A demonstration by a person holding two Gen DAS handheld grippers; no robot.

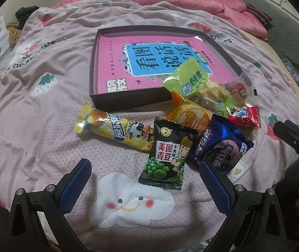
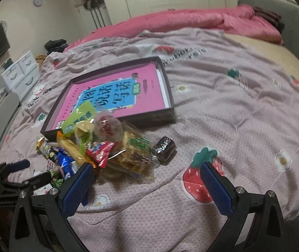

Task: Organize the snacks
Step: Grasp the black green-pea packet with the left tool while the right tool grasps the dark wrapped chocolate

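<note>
Both tools empty, fingers spread apart. Left tool (image 1: 145, 180) hovers low over the bed's pink strawberry-print quilt (image 1: 44, 109), its fingers on either side of the near end of a black green-pea packet (image 1: 168, 155). Right tool (image 2: 147, 180) hovers over bare quilt, just right of the snack pile; its left finger is close to the pile's near edge, contact unclear.

Snacks lie in a loose heap on the quilt, in front of the near right corner of a shallow dark box (image 1: 128, 99). Box holds a pink book (image 1: 111, 63) with a blue title panel. Long yellow cake wrapper (image 1: 111, 130) lies left of the pea packet, tucked under its top. Blue cookie pack (image 1: 220, 145) sits right of the pea packet, orange packet (image 1: 193, 117) behind both. Lime-green packet (image 1: 187, 77) leans over the box's front rim. Small red packet (image 1: 246, 116) at far right. Right wrist view also shows a clear bag of biscuits (image 2: 130, 157) and a dark foil-wrapped piece (image 2: 164, 149) just right of the heap.
</note>
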